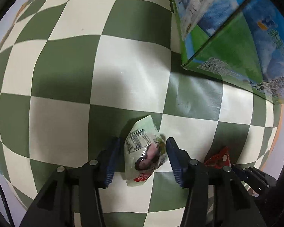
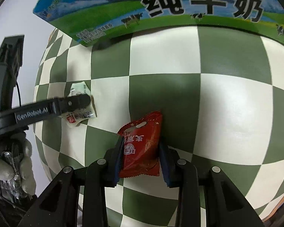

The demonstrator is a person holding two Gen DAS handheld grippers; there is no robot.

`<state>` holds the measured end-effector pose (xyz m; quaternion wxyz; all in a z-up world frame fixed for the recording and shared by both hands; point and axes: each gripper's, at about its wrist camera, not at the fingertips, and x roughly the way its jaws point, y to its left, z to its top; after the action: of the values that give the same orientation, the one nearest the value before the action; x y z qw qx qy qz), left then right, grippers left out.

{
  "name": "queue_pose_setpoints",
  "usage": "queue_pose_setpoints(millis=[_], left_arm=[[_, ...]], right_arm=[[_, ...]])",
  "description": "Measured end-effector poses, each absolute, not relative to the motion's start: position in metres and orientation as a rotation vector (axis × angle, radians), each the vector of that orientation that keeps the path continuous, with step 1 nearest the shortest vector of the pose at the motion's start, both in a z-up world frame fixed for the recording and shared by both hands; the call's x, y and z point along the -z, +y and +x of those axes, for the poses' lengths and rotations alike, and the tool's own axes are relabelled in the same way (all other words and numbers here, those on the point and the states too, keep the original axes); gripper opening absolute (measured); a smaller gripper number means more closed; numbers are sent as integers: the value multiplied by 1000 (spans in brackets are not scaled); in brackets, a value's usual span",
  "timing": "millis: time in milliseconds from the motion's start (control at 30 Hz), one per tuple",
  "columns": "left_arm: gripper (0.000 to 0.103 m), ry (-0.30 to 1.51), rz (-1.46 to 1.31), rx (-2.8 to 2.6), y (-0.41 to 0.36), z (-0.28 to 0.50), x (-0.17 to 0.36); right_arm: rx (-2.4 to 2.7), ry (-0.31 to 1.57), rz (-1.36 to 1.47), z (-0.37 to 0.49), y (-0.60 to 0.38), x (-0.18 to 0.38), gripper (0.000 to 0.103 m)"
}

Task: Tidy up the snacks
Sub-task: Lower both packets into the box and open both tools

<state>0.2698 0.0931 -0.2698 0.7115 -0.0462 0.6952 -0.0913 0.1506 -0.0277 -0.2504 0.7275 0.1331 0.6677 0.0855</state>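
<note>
The left gripper (image 1: 143, 158) points down at a green-and-cream checked cloth (image 1: 70, 70), with a pale snack packet (image 1: 143, 151) between its blue pads. The right pad touches the packet's edge; the left pad sits just beside it, so whether the packet is truly pinched cannot be told. The packet shows a block of small black print, too fine to read, a dark picture and a red patch with white letters at its near end. From the right wrist view the same packet (image 2: 79, 102) lies flat on the cloth under the left gripper's arm, which carries the words "GenRobot.AI" (image 2: 32, 114). A gloved hand (image 2: 11, 168) grips that tool's handle.

The right gripper (image 2: 140, 147) is clamped on a red packet (image 2: 142, 145), both pads pressing its sides. The packet has a hanging slot, small stars and white Chinese characters seen upside down; I cannot read them surely. In the left view this red packet (image 1: 219, 158) shows just right of the left gripper.

Ahead of both grippers stands a milk carton box (image 2: 161, 9), blue sky and green meadow with cows, printed in large black characters "纯牛奶". In the left view the box (image 1: 227, 37) is ahead and to the right.
</note>
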Motion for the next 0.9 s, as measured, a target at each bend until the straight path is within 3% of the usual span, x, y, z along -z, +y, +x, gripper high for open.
queue_pose_setpoints(millis=[133,467,767,900], left_arm=[[34,1506,-38,202,81,262,257],[34,1440,-88,319,52,227,192],[34,1227,-148,432,1,271,82],[34,1176,-93,396,-9,307,71]], right_arm=[[-189,1466,280,149,-25,247,37],[-212,1352,293,135,-44,198,36],[-227,1092,296,150,-82,67,36],[-192,1007,262,185,-98,28,36]])
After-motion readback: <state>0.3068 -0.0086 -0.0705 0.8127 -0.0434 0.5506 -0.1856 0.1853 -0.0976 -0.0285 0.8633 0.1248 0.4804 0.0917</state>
